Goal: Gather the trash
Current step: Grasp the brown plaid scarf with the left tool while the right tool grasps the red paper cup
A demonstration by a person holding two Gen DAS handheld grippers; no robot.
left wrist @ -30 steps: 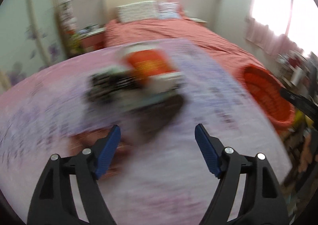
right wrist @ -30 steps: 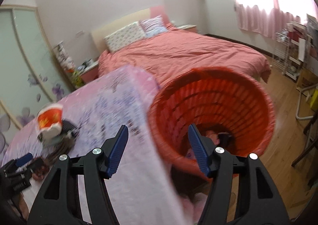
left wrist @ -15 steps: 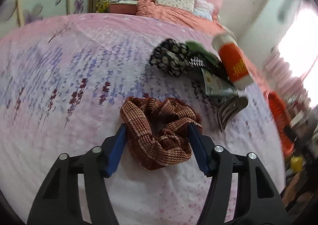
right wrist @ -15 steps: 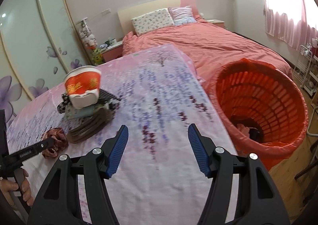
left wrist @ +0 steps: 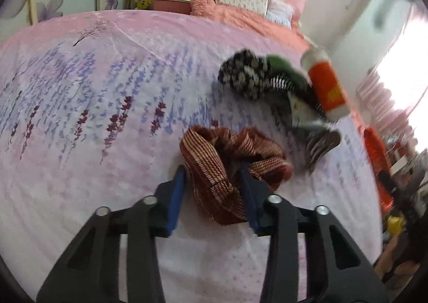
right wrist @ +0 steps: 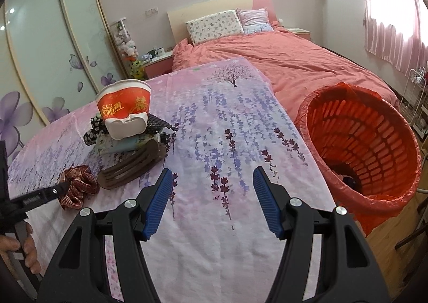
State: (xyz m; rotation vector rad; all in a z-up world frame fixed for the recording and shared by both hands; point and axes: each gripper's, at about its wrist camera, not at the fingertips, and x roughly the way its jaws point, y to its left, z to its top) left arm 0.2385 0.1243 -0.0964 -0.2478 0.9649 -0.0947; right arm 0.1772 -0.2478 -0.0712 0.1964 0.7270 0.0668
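Observation:
A red-brown striped scrunchie [left wrist: 227,166] lies on the lavender-print tablecloth [left wrist: 80,115]. My left gripper [left wrist: 211,182] is closed around its near part, one finger on each side. The scrunchie [right wrist: 77,188] also shows in the right wrist view with the left gripper [right wrist: 53,192] on it. Behind it is a heap: a red and white paper cup [right wrist: 124,110], a black-and-white cloth [left wrist: 244,78], a brown hair claw [right wrist: 131,165]. My right gripper [right wrist: 212,193] is open and empty above the cloth. The orange basket [right wrist: 361,148] with a red liner stands at the right.
A bed with a salmon cover [right wrist: 281,62] and pillows [right wrist: 214,26] lies behind the table. A glass wardrobe [right wrist: 40,49] stands at the left. A wire rack [right wrist: 413,105] is beside the basket. The table's right edge [right wrist: 294,129] runs next to the basket.
My left gripper has dropped to the scrunchie and narrowed its fingers around it. My right gripper has swung left from over the basket to over the tablecloth, still open.

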